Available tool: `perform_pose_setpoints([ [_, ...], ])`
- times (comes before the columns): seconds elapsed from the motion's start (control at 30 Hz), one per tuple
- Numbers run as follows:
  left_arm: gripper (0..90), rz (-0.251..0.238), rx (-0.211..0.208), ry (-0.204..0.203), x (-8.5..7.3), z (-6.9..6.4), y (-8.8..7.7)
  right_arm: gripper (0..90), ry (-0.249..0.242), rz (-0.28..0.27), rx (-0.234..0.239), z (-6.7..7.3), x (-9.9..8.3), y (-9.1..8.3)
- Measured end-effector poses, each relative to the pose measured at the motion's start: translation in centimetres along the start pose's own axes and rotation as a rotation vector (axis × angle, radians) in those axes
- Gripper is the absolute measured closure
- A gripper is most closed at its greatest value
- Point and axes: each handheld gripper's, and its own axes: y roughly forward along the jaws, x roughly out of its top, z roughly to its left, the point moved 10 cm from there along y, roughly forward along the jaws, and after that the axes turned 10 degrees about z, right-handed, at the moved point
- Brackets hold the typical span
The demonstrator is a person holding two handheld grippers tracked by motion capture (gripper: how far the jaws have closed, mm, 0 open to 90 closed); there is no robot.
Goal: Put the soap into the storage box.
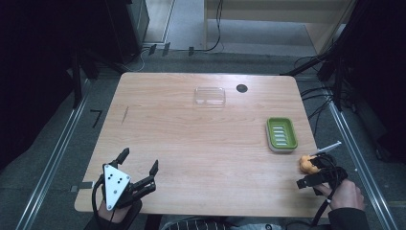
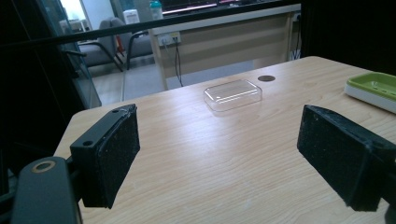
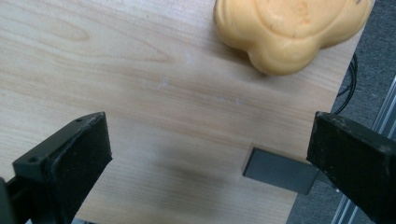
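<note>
Currently the right gripper [image 3: 210, 154] has its jaws spread wide over bare wood, holding nothing. Ahead of them, beyond the tips and nearer the right jaw, lies a lumpy orange thing [image 3: 289, 32], perhaps soap, by the table [image 3: 93, 70] edge. Meanwhile the left gripper [image 2: 217, 158] gapes empty too, facing a clear lid [image 2: 232, 94].
</note>
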Motion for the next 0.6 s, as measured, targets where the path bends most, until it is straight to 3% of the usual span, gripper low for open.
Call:
perform_pose_setpoints([
  [0.33, 13.6, 0.002, -0.001, 0.004, 0.0, 0.0, 0.0, 0.0, 0.032, -0.011, 0.023, -0.4, 1.6, 0.0],
  [0.57, 13.6, 0.002, -0.001, 0.003, 0.0, 0.0, 0.0, 0.0, 0.009, -0.018, 0.020, -1.0, 2.5, -0.1],
  [0.6, 13.6, 0.002, -0.001, 0.003, 0.0, 0.0, 0.0, 0.0, -0.012, -0.017, 0.016, -1.2, 2.7, -0.1],
])
